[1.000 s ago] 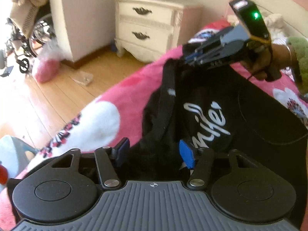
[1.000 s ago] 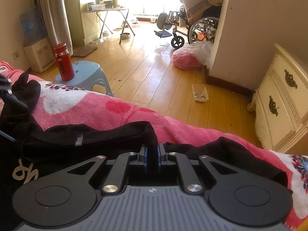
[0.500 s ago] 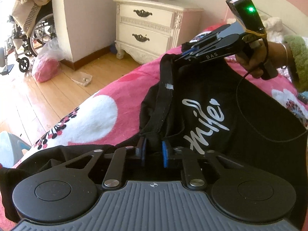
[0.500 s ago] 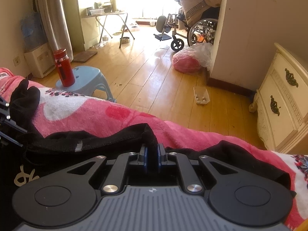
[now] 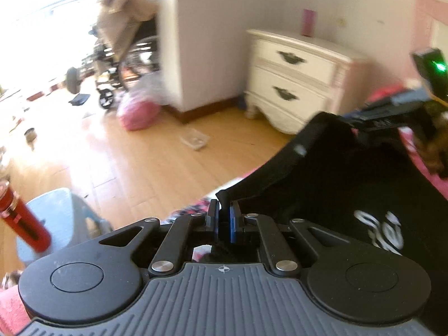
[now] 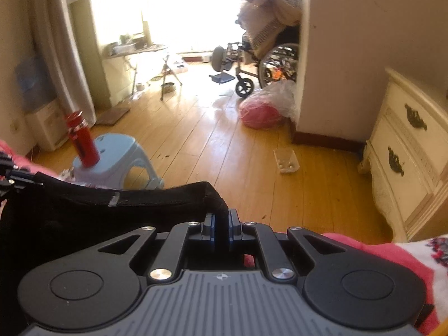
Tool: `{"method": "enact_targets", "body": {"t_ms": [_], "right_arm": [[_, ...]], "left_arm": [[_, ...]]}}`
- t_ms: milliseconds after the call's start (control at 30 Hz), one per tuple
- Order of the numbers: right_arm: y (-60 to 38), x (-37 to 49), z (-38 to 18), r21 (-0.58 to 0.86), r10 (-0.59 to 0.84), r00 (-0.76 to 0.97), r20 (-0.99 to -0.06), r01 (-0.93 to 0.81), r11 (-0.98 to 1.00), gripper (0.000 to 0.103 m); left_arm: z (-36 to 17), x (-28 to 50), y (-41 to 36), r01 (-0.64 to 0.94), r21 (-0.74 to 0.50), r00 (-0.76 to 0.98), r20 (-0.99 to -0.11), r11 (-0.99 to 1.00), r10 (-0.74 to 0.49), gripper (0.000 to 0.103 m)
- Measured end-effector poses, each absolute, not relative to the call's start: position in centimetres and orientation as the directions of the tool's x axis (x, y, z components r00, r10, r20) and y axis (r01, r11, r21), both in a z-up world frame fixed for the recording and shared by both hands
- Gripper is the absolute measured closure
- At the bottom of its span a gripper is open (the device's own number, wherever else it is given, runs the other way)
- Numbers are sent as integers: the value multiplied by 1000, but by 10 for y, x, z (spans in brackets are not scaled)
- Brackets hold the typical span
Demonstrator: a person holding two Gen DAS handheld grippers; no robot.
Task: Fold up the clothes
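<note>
At the bottom centre of the left wrist view, the left gripper point(image 5: 223, 222) is clamped on a corner of the black shirt point(image 5: 350, 184), a tip of cloth standing up between its blue pads. At the bottom centre of the right wrist view, the right gripper point(image 6: 221, 225) is likewise pinched shut on the shirt's black hem, which runs as a taut band leftward across the frame to the other gripper at the left edge. The shirt hangs between the two grippers, filling the right half of the left view, with white lettering point(image 5: 380, 229) low right.

Beneath it, the pink blanket point(image 6: 392, 254) shows at the lower right of the right view. Just past the hem, left of centre, a blue stool point(image 6: 117, 159) stands close to the bed edge with a red bottle point(image 6: 82, 140) upright on it. Beyond lies open wooden floor point(image 6: 224, 145), bare through the middle of the frame except for a small clear tray point(image 6: 286, 161). A cream nightstand point(image 6: 411, 151) closes off the right edge. Further back, a pink bag point(image 6: 263, 112) sits against the wall corner, and a wheelchair point(image 6: 260, 64) piled with cloth stands at upper centre before a bright window, a folding table point(image 6: 140, 53) to its left.
</note>
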State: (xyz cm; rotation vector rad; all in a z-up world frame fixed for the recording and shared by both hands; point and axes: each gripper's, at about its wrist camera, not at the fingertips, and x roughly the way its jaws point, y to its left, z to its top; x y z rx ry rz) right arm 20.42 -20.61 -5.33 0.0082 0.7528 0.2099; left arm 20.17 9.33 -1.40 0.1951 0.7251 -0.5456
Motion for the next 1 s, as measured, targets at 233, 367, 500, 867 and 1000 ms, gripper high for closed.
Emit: {"method": "enact_targets", "body": {"t_ms": [233, 367, 500, 867, 1000], "right_arm": [[-214, 236, -77, 154, 169, 672, -721, -83, 985, 95], [-211, 248, -88, 149, 151, 649, -745, -57, 987, 95], [-209, 260, -99, 144, 132, 626, -769, -32, 989, 95], [-268, 252, -96, 324, 143, 641, -754, 173, 930, 93], [-296, 245, -92, 402, 149, 655, -741, 255, 879, 93]], "left_arm": [[-33, 232, 76, 465, 62, 657, -693, 883, -297, 98], [-46, 237, 72, 446, 87, 655, -710, 891, -259, 98], [-56, 238, 69, 438, 115, 654, -722, 891, -228, 98], [-57, 257, 92, 282, -47, 593, -776, 958, -213, 61], [-48, 260, 127, 165, -234, 576, -765, 958, -287, 51]]}}
